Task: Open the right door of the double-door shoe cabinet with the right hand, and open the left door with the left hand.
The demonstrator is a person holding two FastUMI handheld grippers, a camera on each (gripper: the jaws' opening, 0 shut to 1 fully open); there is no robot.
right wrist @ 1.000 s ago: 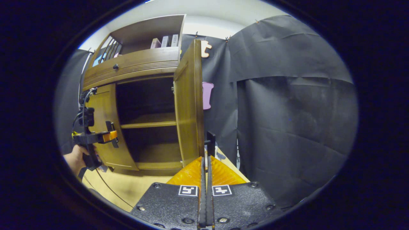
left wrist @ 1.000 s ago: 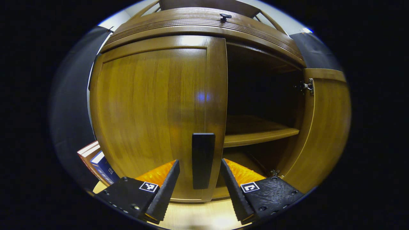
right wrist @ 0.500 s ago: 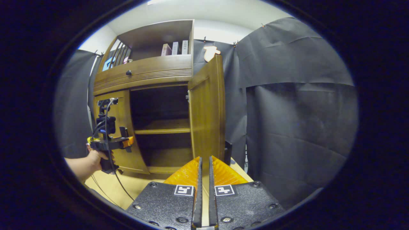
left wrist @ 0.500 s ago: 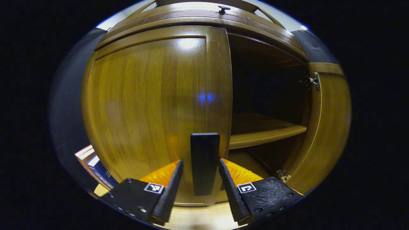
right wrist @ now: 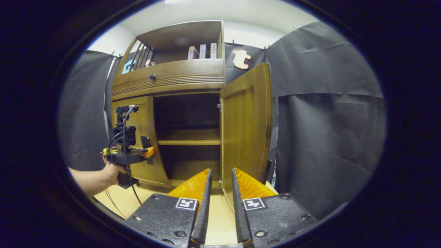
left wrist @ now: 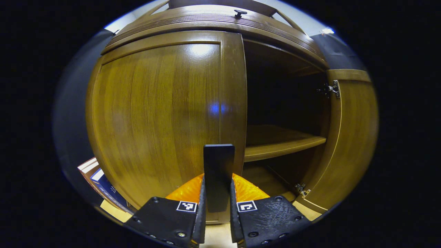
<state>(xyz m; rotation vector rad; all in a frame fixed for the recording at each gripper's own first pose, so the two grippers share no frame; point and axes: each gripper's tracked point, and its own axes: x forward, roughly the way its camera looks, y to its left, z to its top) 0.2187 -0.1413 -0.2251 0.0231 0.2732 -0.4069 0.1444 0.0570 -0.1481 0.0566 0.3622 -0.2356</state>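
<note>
Wooden left door [left wrist: 155,113] sat shut straight ahead; the left gripper [left wrist: 217,220] had just clamped its dark handle [left wrist: 218,172]. Right gripper [right wrist: 220,206], parted and empty, had left the right door [right wrist: 245,127] open.

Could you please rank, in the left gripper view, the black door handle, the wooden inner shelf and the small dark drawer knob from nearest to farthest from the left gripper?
1. Black door handle, between the left gripper fingers.
2. Wooden inner shelf, inside the cabinet, to the right.
3. Small dark drawer knob, on the drawer front at top.
</note>
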